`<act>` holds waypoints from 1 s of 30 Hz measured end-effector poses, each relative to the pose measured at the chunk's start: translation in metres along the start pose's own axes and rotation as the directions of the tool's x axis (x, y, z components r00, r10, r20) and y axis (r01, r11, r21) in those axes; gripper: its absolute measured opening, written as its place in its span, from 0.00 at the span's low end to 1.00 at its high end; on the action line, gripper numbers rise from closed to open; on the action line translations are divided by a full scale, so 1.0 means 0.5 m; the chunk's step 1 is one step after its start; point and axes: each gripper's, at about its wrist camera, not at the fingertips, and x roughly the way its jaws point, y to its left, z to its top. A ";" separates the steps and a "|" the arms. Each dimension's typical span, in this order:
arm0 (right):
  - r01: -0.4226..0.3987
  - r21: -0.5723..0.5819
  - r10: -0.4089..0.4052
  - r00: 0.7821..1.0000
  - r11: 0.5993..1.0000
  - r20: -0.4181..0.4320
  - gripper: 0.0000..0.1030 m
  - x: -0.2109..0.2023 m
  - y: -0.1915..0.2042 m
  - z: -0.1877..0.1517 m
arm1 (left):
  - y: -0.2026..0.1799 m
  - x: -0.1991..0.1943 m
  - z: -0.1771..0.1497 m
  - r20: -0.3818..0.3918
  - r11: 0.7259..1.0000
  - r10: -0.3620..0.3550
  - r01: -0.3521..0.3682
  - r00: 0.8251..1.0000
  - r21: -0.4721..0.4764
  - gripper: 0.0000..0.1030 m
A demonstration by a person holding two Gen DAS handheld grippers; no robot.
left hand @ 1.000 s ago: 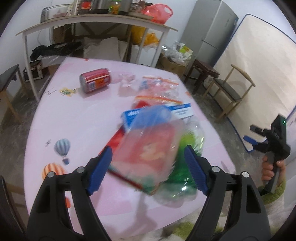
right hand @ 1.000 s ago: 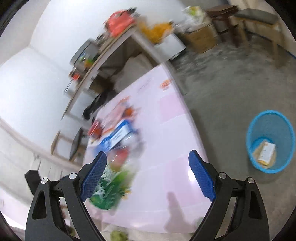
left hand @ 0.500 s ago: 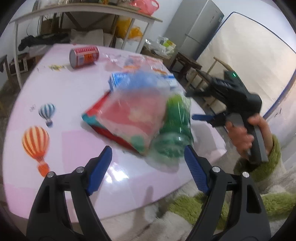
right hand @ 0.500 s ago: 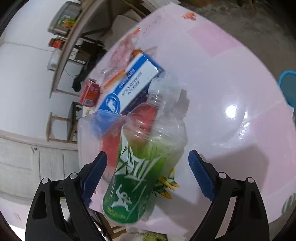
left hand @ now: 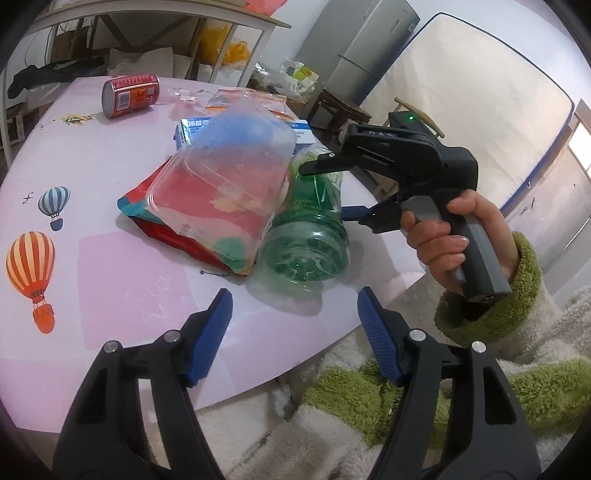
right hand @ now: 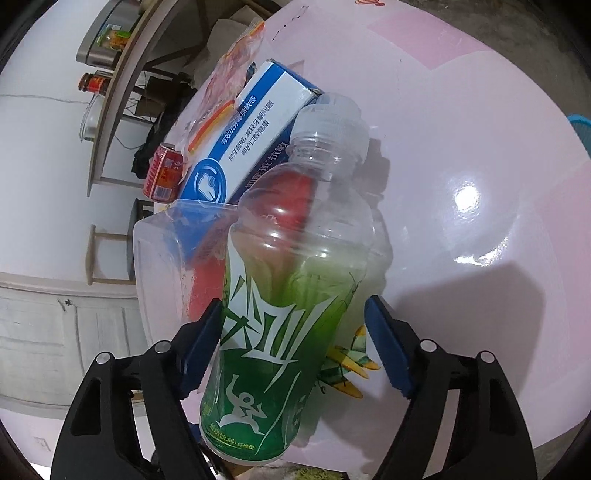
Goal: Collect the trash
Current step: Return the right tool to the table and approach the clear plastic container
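An empty green-labelled plastic bottle (right hand: 280, 314) lies on the pink table (right hand: 461, 147), neck pointing away. My right gripper (right hand: 293, 325) straddles its lower body. The jaws are closing, and a thin gap still shows at the right pad. In the left wrist view a hand holds the right gripper (left hand: 332, 190) over the bottle (left hand: 306, 236). My left gripper (left hand: 293, 321) hangs at the table's near edge just short of the bottle's base. Its jaws are closing with nothing between them. A clear plastic tub (left hand: 221, 184) rests on a red snack bag (left hand: 162, 225), beside a blue-white box (right hand: 251, 129) and a red can (left hand: 129, 94).
Clear wrappers (left hand: 251, 99) lie behind the box. A blue bin (right hand: 581, 125) peeks in at the table's far right on the floor. A shelf table (left hand: 166, 18), a fridge (left hand: 358, 55), wooden chairs (left hand: 340, 110) and a green fleece sleeve (left hand: 491, 306) surround the table.
Both grippers have dropped toward the pile and their jaws have narrowed. The right gripper has swung in from the table's side and now has the green bottle between its jaws.
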 end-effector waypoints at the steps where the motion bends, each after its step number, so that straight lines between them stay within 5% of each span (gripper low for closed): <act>1: -0.007 0.000 0.007 1.000 1.000 -0.001 0.70 0.003 0.001 0.001 | 0.000 0.000 -0.001 0.000 1.000 0.002 -0.002 1.000 -0.005 0.64; 4: -0.043 -0.005 0.043 0.999 0.999 -0.010 0.60 0.002 0.001 0.001 | 0.002 0.000 -0.004 -0.001 1.000 0.000 0.000 1.000 -0.030 0.64; 15: -0.017 -0.012 0.017 1.000 1.000 -0.026 0.61 -0.021 -0.005 0.012 | 0.043 -0.007 0.009 0.040 0.996 0.028 -0.025 0.999 -0.089 0.64; 19: 0.013 -0.039 -0.014 1.000 0.999 -0.013 0.68 -0.032 -0.001 0.015 | 0.071 -0.011 0.029 0.075 0.992 0.057 -0.048 0.996 -0.116 0.64; 30: 0.115 -0.104 -0.100 0.985 0.988 0.141 0.72 -0.137 0.022 0.025 | 0.143 -0.018 0.112 0.177 0.977 0.123 -0.088 0.977 -0.192 0.65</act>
